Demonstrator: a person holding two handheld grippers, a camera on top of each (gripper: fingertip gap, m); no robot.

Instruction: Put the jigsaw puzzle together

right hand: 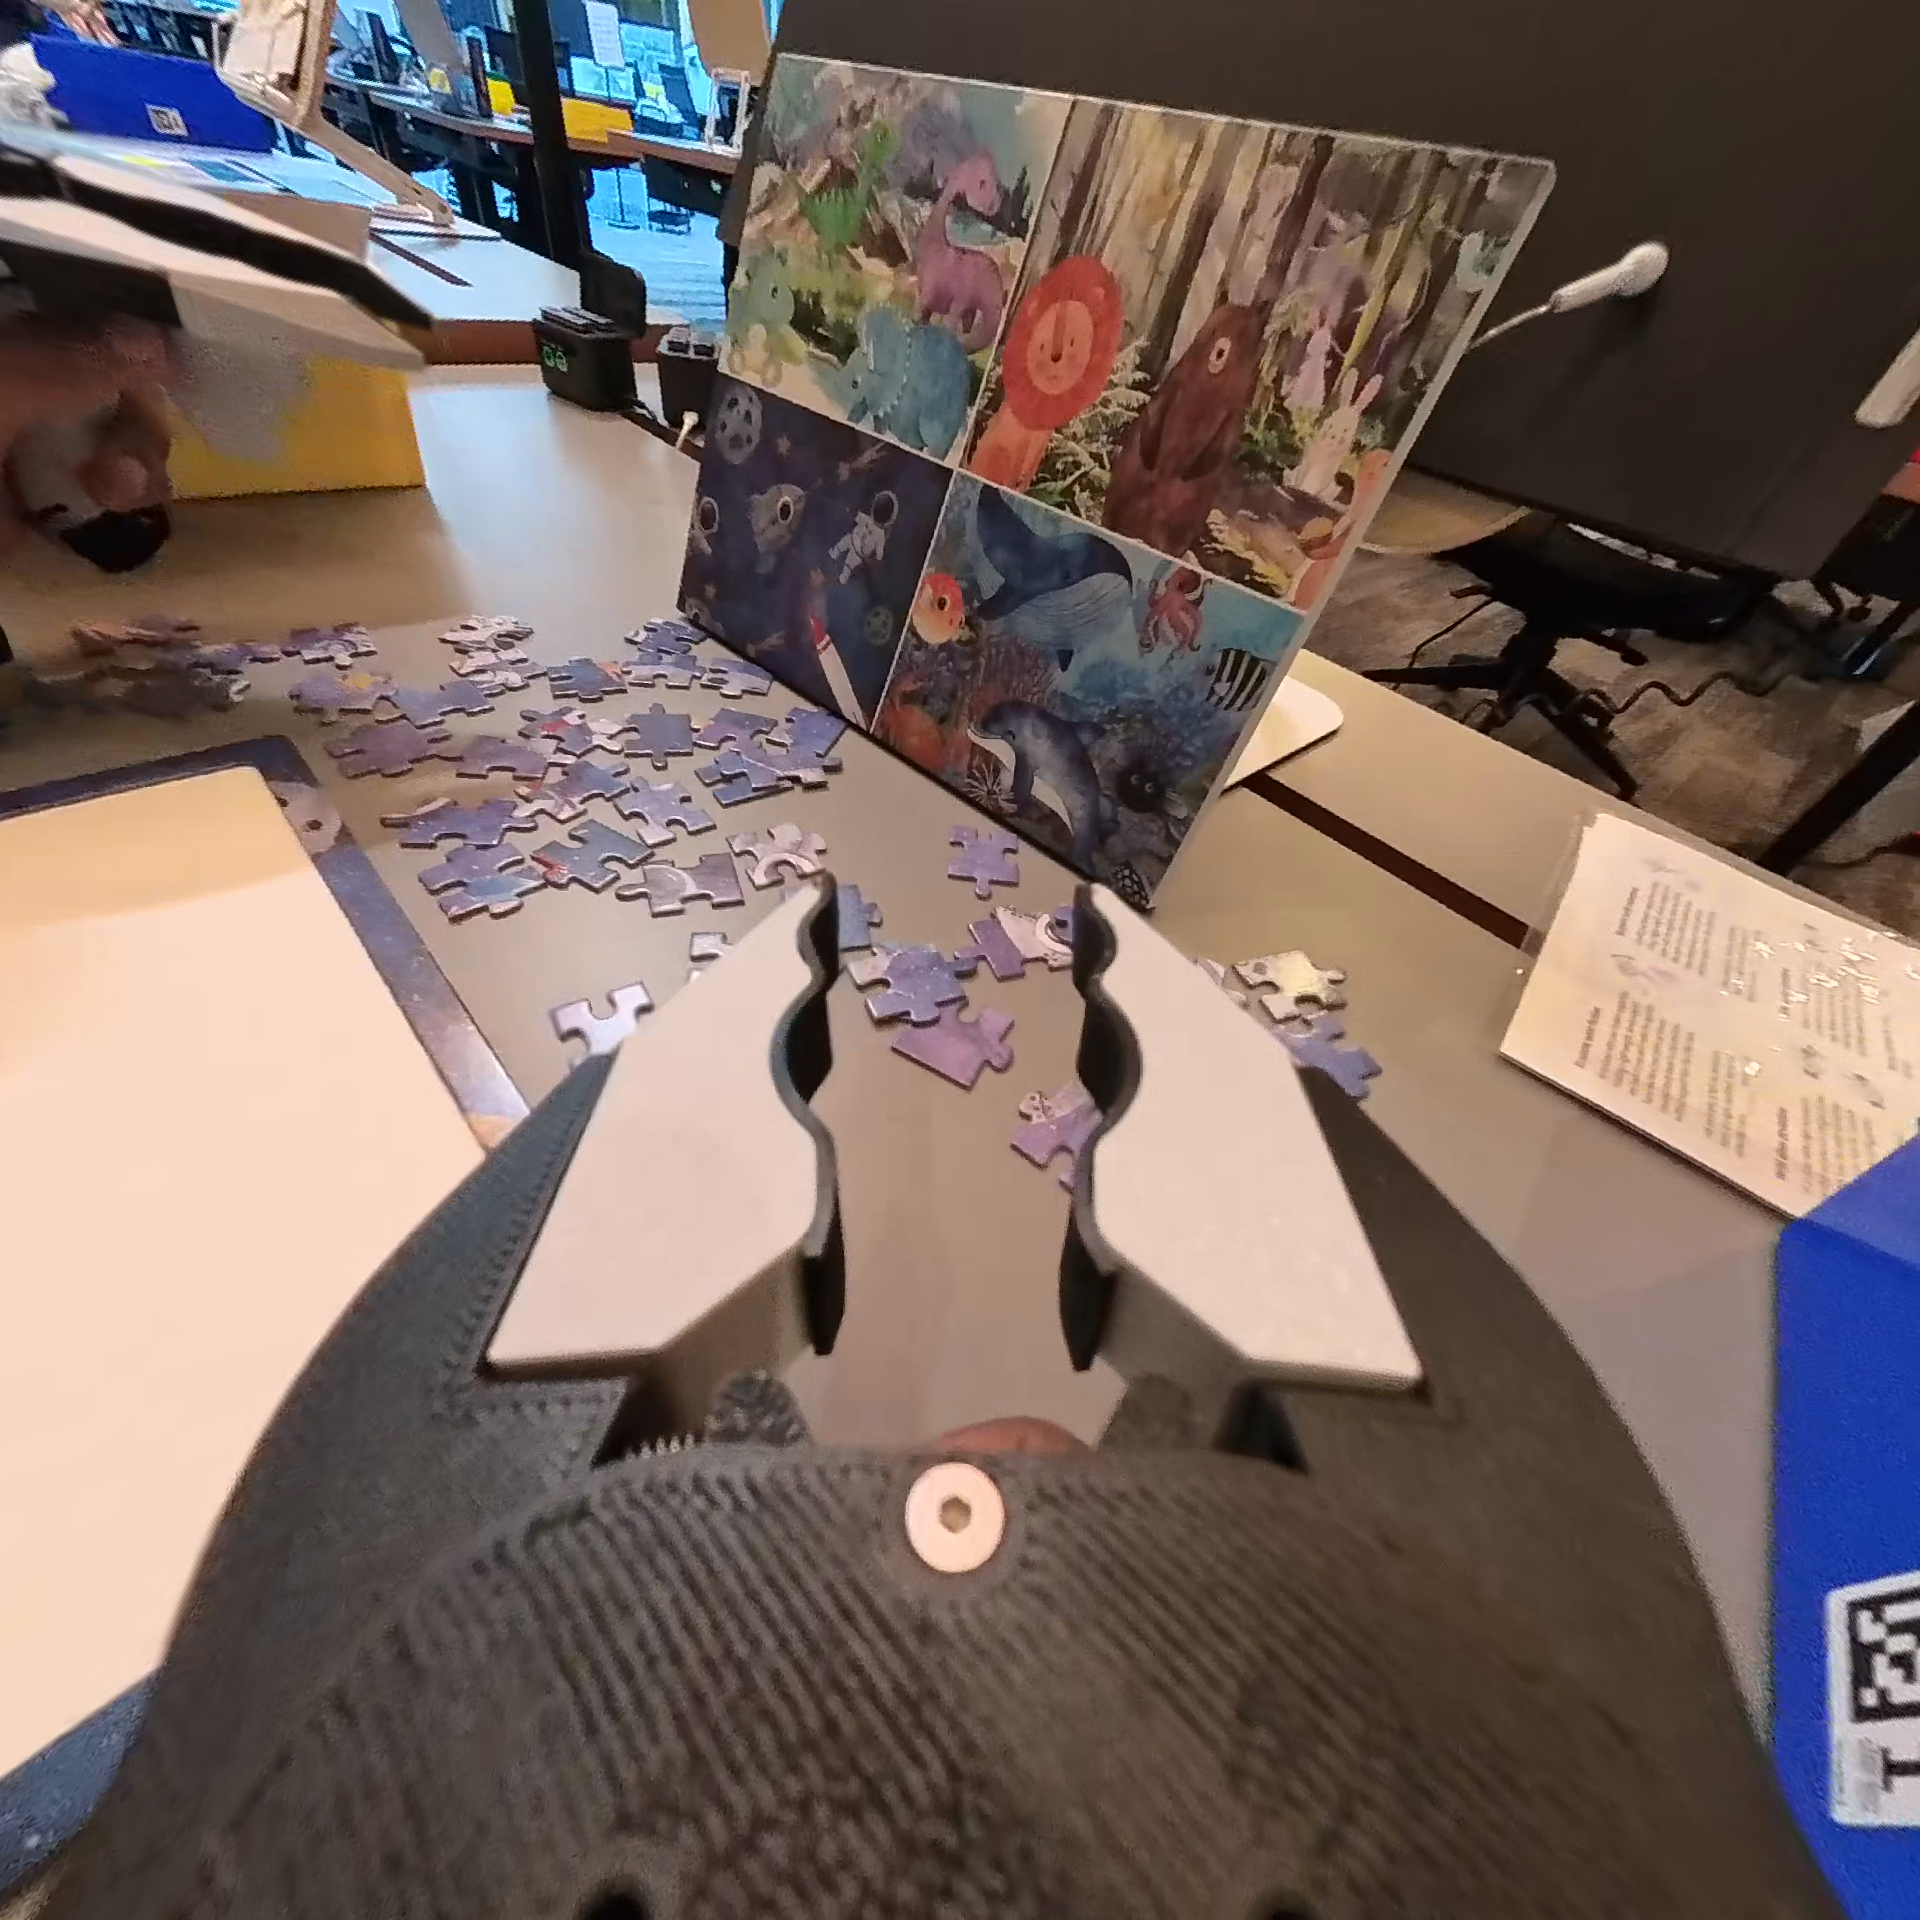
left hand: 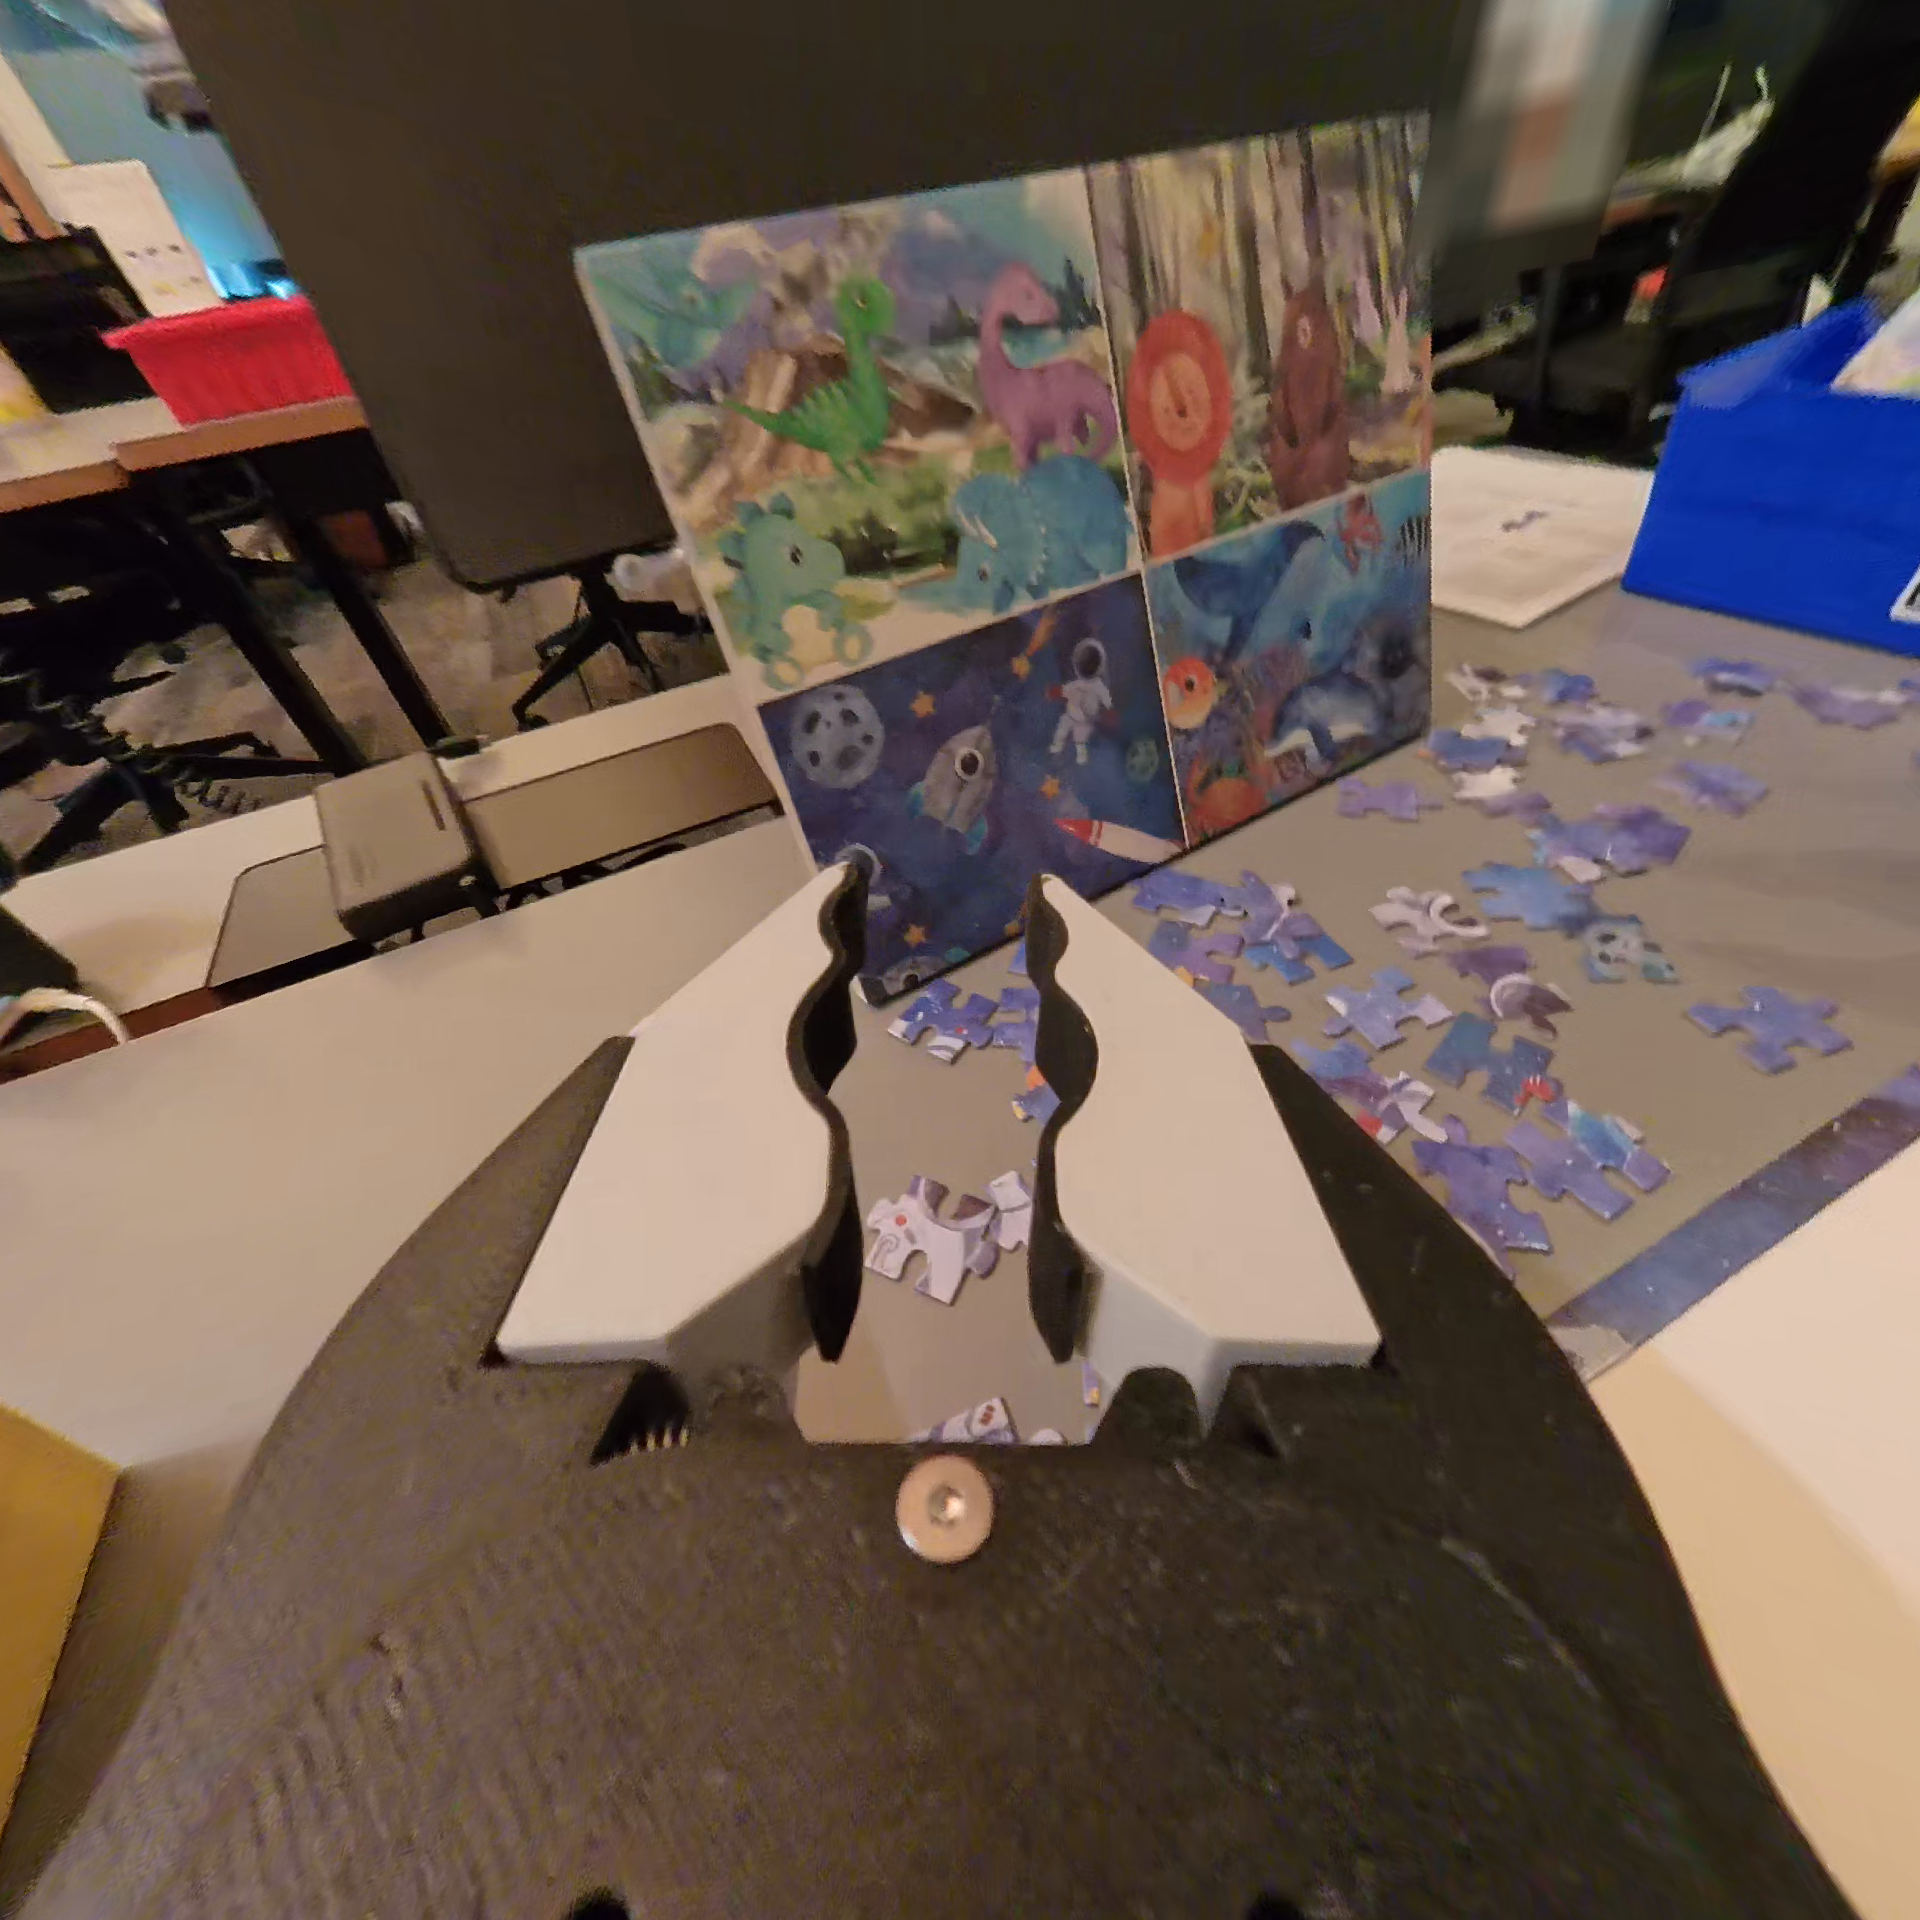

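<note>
Left gripper [left hand: 945,904] open, nothing between its fingers, hovering above the grey counter [left hand: 1714,935]; directly below, seen through the gap, one white-and-purple puzzle piece [left hand: 930,1231]; a second fragment shows at the base of the gap; ahead and right of it, loose blue-purple puzzle pieces [left hand: 1496,997] scattered flat, too many and too overlapped for an exact count, roughly thirty; just beyond the fingertips, one picture board [left hand: 997,499] standing upright with four panels: dinosaurs, forest animals, space, sea; far right, one blue bin [left hand: 1787,499] with a white sheet [left hand: 1517,540] beside it; far left, one red bin [left hand: 234,358] on another desk.

Right gripper [right hand: 956,904] open too, empty; counter bare straight below the gap; a few pieces lie touching or overlapping just past its fingertips; one lone piece [right hand: 982,857] beyond, near the board's foot; main scatter ahead-left; left of the gripper, one puzzle tray [right hand: 405,935] with a dark blue border and pale empty centre; right, one printed sheet in a clear stand [right hand: 1714,997]; near right, a blue bin corner; upper left, the other gripper, blurred.
</note>
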